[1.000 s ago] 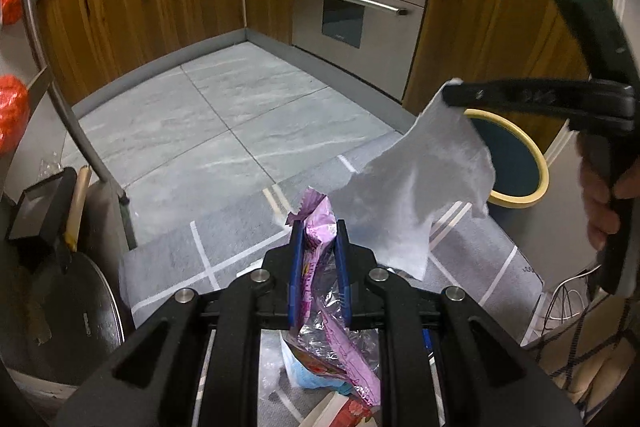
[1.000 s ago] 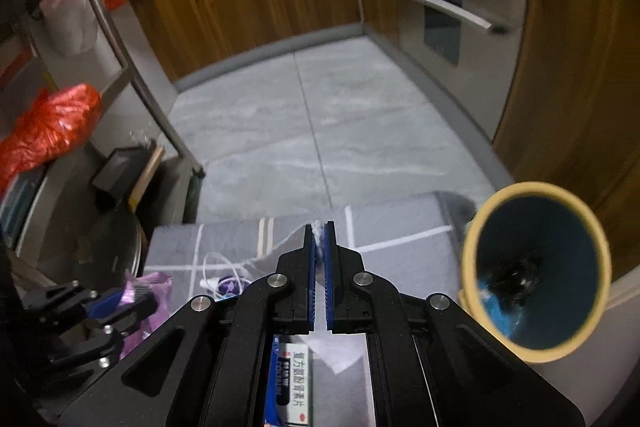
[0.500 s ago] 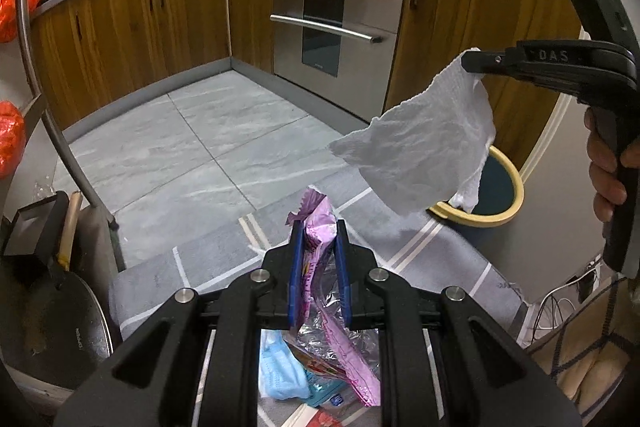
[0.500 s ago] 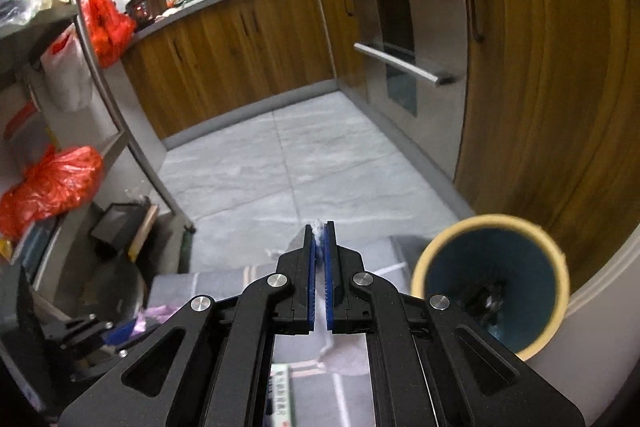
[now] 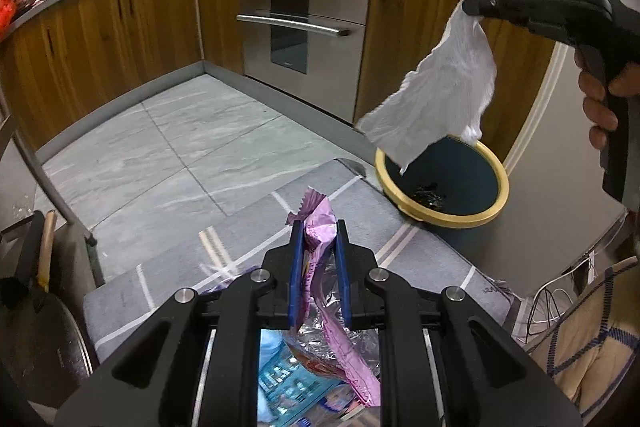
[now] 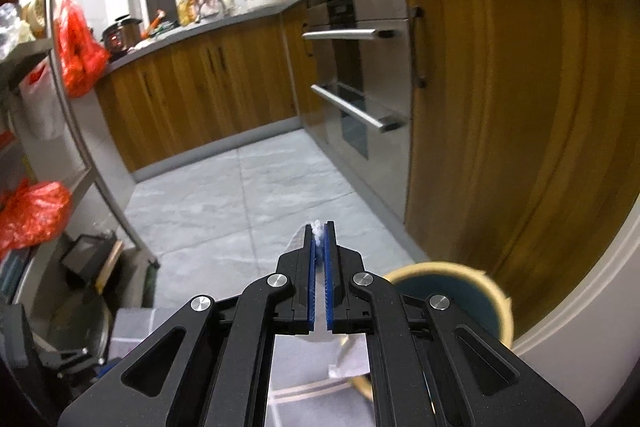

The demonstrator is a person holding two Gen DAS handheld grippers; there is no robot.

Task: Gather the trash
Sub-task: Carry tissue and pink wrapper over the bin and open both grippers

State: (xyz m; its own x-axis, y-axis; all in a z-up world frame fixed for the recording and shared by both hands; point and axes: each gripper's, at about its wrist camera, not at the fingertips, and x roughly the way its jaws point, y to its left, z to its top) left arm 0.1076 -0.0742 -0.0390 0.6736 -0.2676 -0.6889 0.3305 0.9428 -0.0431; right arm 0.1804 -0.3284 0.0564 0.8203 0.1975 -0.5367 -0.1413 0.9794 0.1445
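My left gripper (image 5: 317, 227) is shut on a pink and silver snack wrapper (image 5: 320, 291), held above the grey mat (image 5: 248, 243). My right gripper (image 6: 319, 227) is shut on a white paper tissue (image 5: 436, 103); only a white tuft (image 6: 318, 226) shows between its pads. In the left wrist view the right gripper (image 5: 470, 7) holds the tissue hanging over the near rim of the blue bin with a yellow rim (image 5: 444, 187). The bin also shows low right in the right wrist view (image 6: 452, 291). Dark scraps lie inside it.
More packaging, blue and red (image 5: 288, 383), lies on the mat under my left gripper. Wooden cabinets (image 5: 424, 27) and a steel oven (image 5: 304, 27) stand behind the bin. A metal rack with a pan (image 5: 36, 327) and red bags (image 6: 76, 51) is at the left.
My right gripper has lifted the tissue up and to the right, from beside the bin to above its rim. My left gripper has risen with the wrapper still in it.
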